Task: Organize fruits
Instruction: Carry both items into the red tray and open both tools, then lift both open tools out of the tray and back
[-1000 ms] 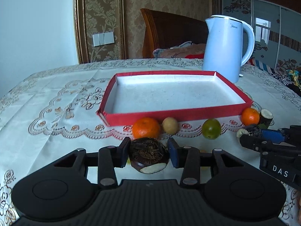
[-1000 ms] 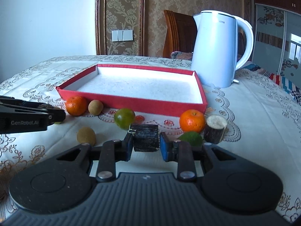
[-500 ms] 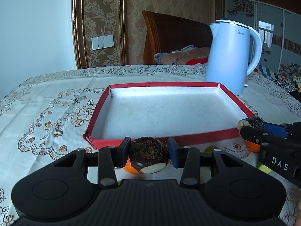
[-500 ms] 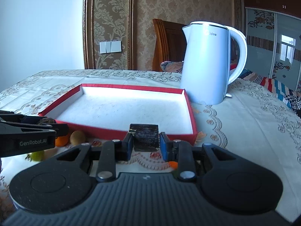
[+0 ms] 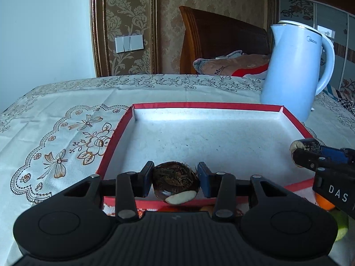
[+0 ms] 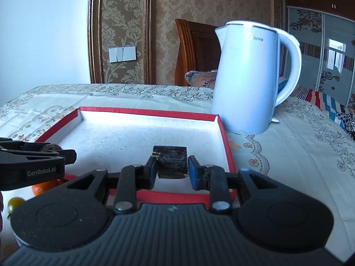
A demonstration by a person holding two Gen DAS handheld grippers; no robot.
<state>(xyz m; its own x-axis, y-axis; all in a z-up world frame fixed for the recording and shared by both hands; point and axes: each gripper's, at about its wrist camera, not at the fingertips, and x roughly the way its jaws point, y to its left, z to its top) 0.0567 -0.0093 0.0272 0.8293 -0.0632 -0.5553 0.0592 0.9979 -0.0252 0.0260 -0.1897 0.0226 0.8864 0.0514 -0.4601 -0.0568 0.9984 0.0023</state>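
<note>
My left gripper [image 5: 175,179] is shut on a dark brown water chestnut [image 5: 175,182] with a white cut patch, held over the near edge of the red tray [image 5: 115,133]. My right gripper [image 6: 172,168] is shut on a dark sugarcane piece [image 6: 172,161] above the tray's [image 6: 224,141] near right part. Each gripper shows at the side of the other's view: the right one [image 5: 310,155] with its cane piece, the left one [image 6: 55,153] with its chestnut. The tray's white floor is bare.
A pale blue kettle [image 5: 292,71] stands behind the tray's far right corner. An orange [image 6: 42,187] and a small green fruit [image 6: 14,202] lie on the lace tablecloth in front of the tray. A wooden headboard [image 5: 221,44] rises beyond the table.
Both grippers have moved forward with their loads, from in front of the fruit row to over the tray's near edge. The loose fruits have slipped below and beside the views.
</note>
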